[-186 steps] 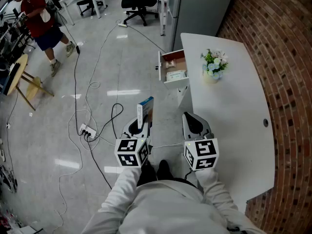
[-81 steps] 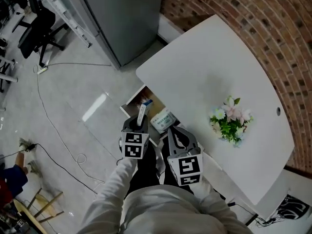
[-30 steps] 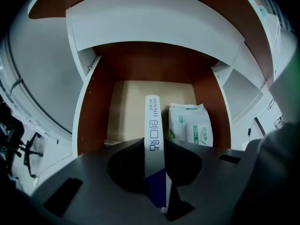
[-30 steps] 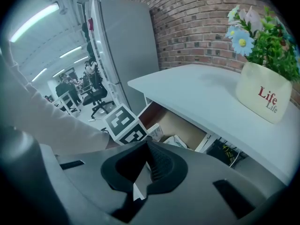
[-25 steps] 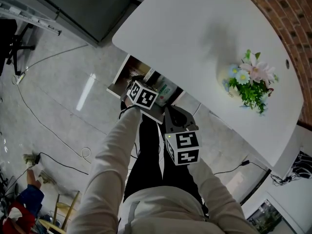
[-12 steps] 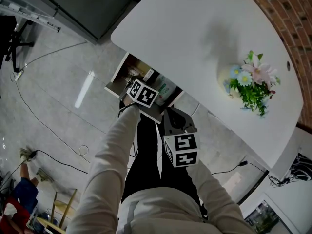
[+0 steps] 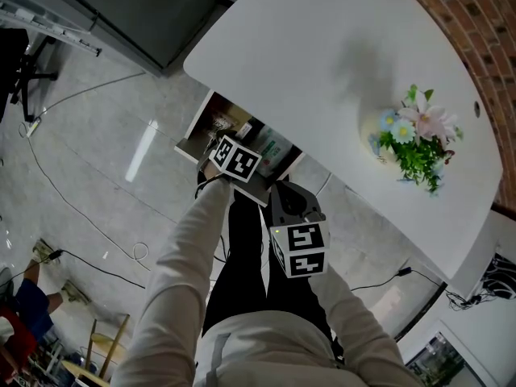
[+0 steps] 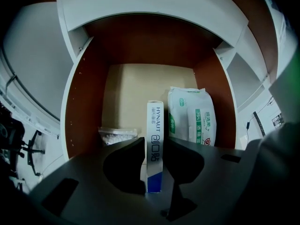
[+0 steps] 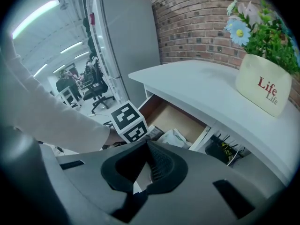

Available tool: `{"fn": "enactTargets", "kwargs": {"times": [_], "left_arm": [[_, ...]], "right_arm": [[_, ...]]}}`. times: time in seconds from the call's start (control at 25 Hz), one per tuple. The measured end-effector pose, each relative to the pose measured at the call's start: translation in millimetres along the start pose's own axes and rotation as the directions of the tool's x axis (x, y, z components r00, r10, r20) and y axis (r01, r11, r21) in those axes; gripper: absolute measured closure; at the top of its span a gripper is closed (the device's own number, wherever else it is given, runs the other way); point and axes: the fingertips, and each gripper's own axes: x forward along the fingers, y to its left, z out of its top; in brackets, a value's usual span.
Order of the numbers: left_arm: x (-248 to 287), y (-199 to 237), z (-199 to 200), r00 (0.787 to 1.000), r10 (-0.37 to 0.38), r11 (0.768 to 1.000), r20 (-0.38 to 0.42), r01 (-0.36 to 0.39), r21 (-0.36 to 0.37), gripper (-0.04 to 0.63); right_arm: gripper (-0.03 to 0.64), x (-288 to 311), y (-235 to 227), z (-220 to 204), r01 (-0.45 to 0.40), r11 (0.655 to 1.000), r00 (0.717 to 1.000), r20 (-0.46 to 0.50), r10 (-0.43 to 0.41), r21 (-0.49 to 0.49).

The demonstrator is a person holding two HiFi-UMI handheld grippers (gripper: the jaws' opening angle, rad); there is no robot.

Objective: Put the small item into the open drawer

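- Small box [image 8: 155,121], white with a blue lower end, is seen upright inside the open drawer [image 8: 136,86], toward its front edge and about midway between its side walls.
- The box is flanked by the jaws of the left gripper [image 8: 156,144]; the jaws have just been opening and are now released, with a sliver of space seen at the right jaw.
- Whether the box's lower end rests on the drawer floor cannot be told.
- A pack of wet wipes [image 8: 193,118] is laid just beside the box, along the drawer's right wall.
- A clear bag of small white pieces [image 8: 117,135] is seen near the left wall, toward the front.
- In the head view the drawer is pulled out from under the white surface [image 7: 322,47], at its left edge.
- The right gripper [image 9: 146,146] is held short of the drawer, its jaws clenched tip to tip with nothing between them.
- A cream flower pot [image 9: 262,88] marked "Life" is placed on the surface, well apart from the drawer, toward the brick wall [image 9: 201,22].
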Motion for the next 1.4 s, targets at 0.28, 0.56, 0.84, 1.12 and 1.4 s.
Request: {"fn": "enactTargets", "kwargs": {"times": [0.28,0.56,0.84,1.12,1.4], "left_arm": [[-27,0,10,0.998,0.004,0.998,0.070,0.000,-0.058,0.457],[-74,-2,31,0.985,0.043,0.997,0.166,-0.031,-0.076,0.466],[-127,-5,47,0.965,0.077,0.994,0.250,-0.055,-0.095,0.509],[-181,-9,60,0.929,0.109,0.990,0.354,-0.068,-0.127,0.537],[-232,-15,73,0.888,0.133,0.985,0.440,-0.068,-0.162,0.554]], "right_arm": [[0.591,-3,1,5,0.002,1.000,1.000,0.015,-0.002,0.003],[0.591,-13,-2,19,0.011,1.000,0.999,0.053,-0.011,0.012],[0.591,-32,-9,36,0.016,1.000,0.994,0.109,-0.019,0.026],[0.591,-51,-8,54,0.011,1.000,0.986,0.167,-0.015,0.030],[0.591,-74,-5,75,-0.002,1.000,0.972,0.236,-0.002,0.020]]}}
